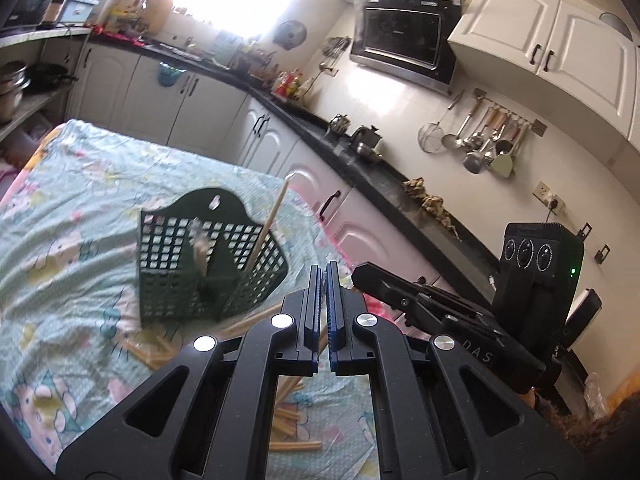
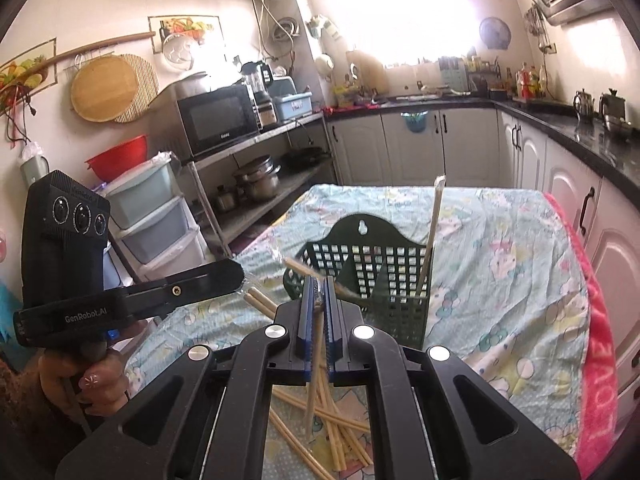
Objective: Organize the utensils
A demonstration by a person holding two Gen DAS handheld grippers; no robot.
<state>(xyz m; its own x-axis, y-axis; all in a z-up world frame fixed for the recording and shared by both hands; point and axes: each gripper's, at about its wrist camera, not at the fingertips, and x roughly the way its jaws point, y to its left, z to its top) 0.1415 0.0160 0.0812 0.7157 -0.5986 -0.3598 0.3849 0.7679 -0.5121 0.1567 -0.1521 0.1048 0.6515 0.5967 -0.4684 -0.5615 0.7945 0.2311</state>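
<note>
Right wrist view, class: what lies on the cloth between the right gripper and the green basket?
In the right wrist view, between the right gripper and the green basket lies only bare patterned tablecloth; the loose chopsticks lie nearer, under the gripper.

Around me: microwave point(image 2: 218, 118) on rack, red bowl point(image 2: 118, 158), kettles point(image 2: 598, 106), ladles point(image 1: 480, 140) hanging on wall, range hood point(image 1: 404, 36).

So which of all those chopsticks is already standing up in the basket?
The single chopstick leaning upright in the right-hand compartment of the green basket. The other chopsticks lie scattered flat on the tablecloth in front of it.
</note>
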